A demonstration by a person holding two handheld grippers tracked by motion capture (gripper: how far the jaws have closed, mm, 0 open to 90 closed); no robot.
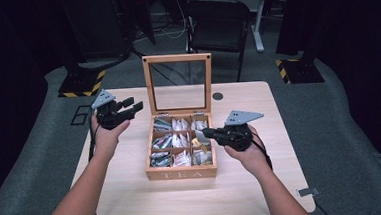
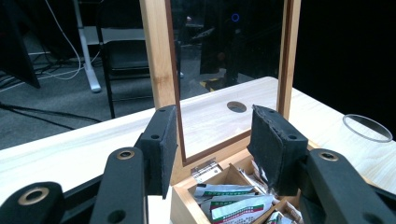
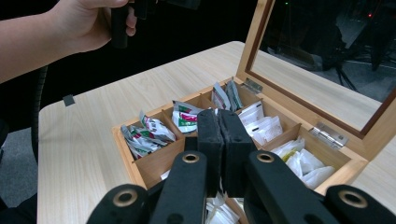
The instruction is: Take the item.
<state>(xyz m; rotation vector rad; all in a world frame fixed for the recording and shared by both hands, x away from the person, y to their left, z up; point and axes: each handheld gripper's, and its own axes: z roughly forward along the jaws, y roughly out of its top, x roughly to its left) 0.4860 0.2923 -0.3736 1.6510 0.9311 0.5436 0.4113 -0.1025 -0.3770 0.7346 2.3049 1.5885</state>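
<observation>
A wooden tea box (image 1: 181,173) stands mid-table with its glass lid (image 1: 176,58) upright at the back. Its compartments hold several tea bags (image 1: 180,139). My left gripper (image 1: 131,105) hangs above the table left of the lid, open, with nothing between its pads. In the left gripper view the left gripper (image 2: 215,140) faces the lid frame (image 2: 156,56) and the back corner's tea bags (image 2: 233,200). My right gripper (image 1: 205,132) is shut over the box's right column. In the right gripper view the right gripper (image 3: 219,126) has its pads pressed together above the tea bags (image 3: 187,114), and I see nothing pinched.
A round hole (image 1: 218,96) sits in the tabletop (image 1: 133,191) behind the box to the right. A clear ring (image 2: 367,127) lies near the table's edge. A black chair (image 1: 218,20) stands beyond the far edge. The other hand (image 3: 88,23) shows across the box.
</observation>
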